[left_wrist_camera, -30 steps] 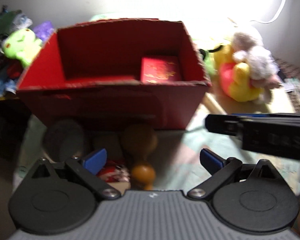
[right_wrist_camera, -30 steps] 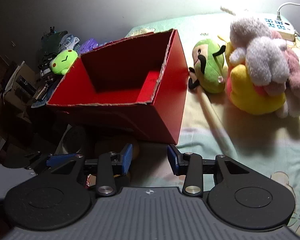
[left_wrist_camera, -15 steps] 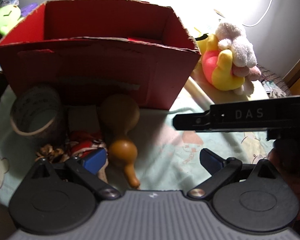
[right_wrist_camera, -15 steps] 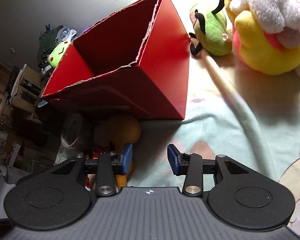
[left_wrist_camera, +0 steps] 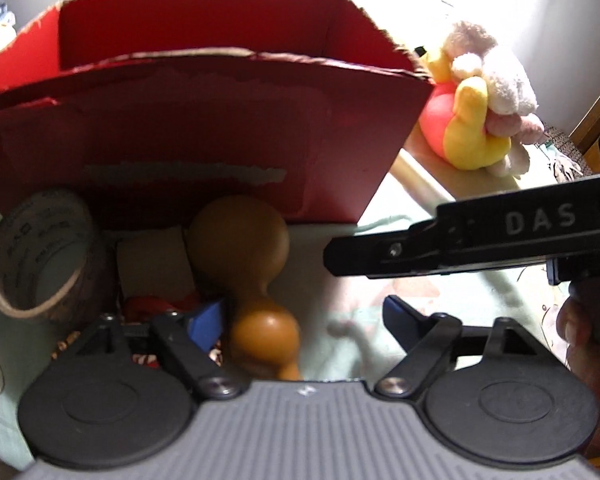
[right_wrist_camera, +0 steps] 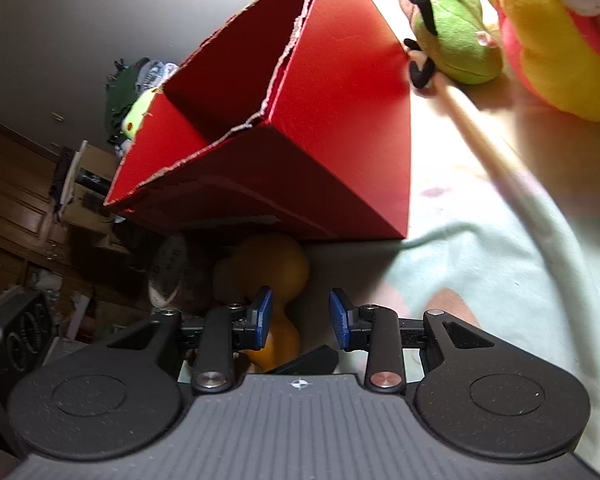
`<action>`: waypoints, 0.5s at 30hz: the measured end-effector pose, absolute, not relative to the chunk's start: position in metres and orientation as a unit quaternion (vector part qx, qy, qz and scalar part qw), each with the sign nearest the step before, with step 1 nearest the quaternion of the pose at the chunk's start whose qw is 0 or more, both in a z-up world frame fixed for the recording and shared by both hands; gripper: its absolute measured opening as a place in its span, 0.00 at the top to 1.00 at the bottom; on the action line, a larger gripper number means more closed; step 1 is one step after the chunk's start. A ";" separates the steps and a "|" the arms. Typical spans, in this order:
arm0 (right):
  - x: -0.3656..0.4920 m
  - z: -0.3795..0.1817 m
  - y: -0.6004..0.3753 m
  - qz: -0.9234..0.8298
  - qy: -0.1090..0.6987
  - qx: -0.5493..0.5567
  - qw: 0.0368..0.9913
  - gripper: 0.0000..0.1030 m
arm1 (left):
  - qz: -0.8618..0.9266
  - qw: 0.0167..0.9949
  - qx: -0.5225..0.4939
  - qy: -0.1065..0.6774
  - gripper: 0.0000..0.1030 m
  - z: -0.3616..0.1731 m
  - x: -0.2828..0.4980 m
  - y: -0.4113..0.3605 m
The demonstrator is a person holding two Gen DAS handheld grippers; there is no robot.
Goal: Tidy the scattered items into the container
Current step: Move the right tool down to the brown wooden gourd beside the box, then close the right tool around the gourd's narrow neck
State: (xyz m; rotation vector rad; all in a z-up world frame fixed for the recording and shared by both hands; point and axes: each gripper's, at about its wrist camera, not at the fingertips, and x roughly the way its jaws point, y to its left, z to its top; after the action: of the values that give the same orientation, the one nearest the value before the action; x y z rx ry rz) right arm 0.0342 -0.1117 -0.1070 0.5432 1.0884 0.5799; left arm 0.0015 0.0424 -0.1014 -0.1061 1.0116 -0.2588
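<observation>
A brown gourd (left_wrist_camera: 240, 256) lies on the pale sheet in front of the red cardboard box (left_wrist_camera: 204, 128). My left gripper (left_wrist_camera: 300, 316) hangs low over the gourd's small end, jaws closing, the left pad close beside the neck and the right pad well clear. In the right wrist view the gourd (right_wrist_camera: 272, 268) lies under the box (right_wrist_camera: 340, 140). My right gripper (right_wrist_camera: 300, 318) is just above it, jaws narrow and closing, with the neck near the left pad and not pinched. Its black finger (left_wrist_camera: 440, 240) crosses the left wrist view from the right.
A tape roll (left_wrist_camera: 36, 256), a beige block (left_wrist_camera: 152, 264) and a red trinket (left_wrist_camera: 156, 304) crowd the box's foot left of the gourd. Plush toys (left_wrist_camera: 480, 120) lie right of the box, a green one (right_wrist_camera: 452, 36) against its corner. A hand (left_wrist_camera: 580, 340) shows at right.
Both grippers have sunk toward the gourd, so the box front now fills the view. The left jaws have narrowed markedly and the right jaws slightly.
</observation>
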 end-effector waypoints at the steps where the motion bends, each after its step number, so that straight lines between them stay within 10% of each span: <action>1: 0.036 -0.108 -0.111 0.272 0.504 0.252 0.780 0.66 | -0.127 0.863 -0.056 0.485 0.18 -0.103 0.003 0.045; 15: 0.055 -0.116 -0.103 0.304 0.532 0.260 0.746 0.62 | -0.150 0.849 -0.065 0.503 0.13 -0.117 0.024 0.045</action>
State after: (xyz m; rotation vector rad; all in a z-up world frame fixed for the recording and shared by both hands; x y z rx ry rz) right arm 0.0551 -0.1025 -0.1161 0.5696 1.1638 0.6652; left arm 0.0238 0.0453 -0.1167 -0.1367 1.0591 -0.3154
